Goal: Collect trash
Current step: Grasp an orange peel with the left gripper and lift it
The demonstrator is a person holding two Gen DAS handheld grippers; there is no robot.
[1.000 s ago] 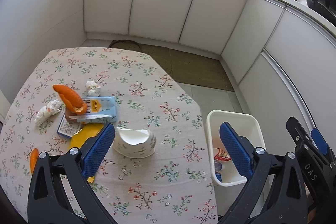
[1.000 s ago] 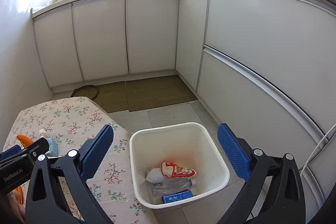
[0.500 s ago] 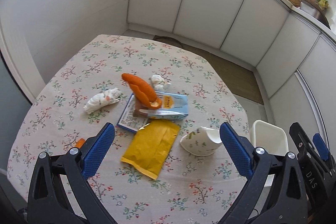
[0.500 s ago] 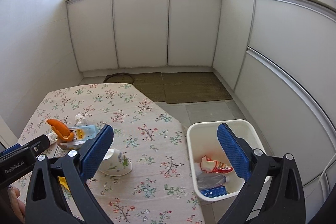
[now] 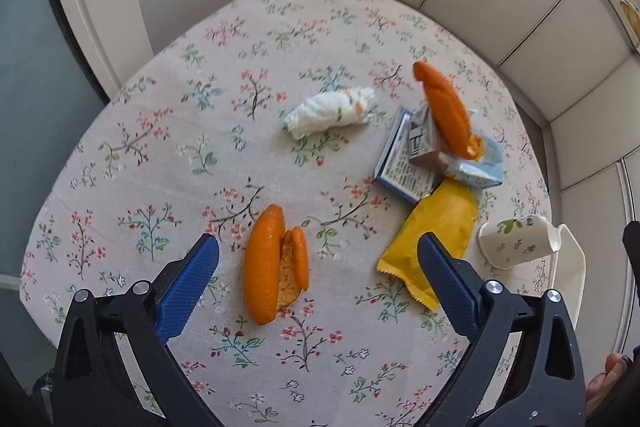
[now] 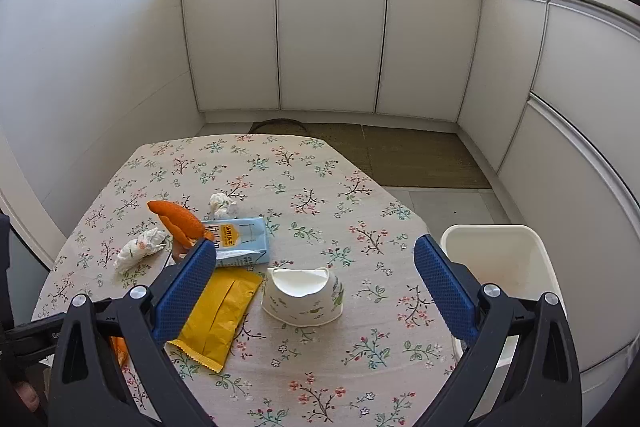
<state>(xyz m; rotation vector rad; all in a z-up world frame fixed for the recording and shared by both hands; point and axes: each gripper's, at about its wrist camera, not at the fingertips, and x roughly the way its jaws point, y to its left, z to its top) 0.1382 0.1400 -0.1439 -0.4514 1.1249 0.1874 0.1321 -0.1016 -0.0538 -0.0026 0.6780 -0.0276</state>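
L claw [image 5: 318,273] wide open, empty, orange peel [image 5: 274,263] between its tips | R claw [image 6: 314,279] wide open, empty, crushed paper cup [image 6: 303,291] just ahead, bin [image 6: 502,259] beyond right tip | risk: curled peel slips or splits on closing.

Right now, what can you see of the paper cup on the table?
The paper cup is white with a green leaf print and looks crushed, its rim folded inward. It lies on its side on the floral tablecloth, near the table edge beside the white bin. Its mouth points toward the bin in the left wrist view. It lies just right of the yellow packet; whether they touch is unclear. Neither gripper touches it.
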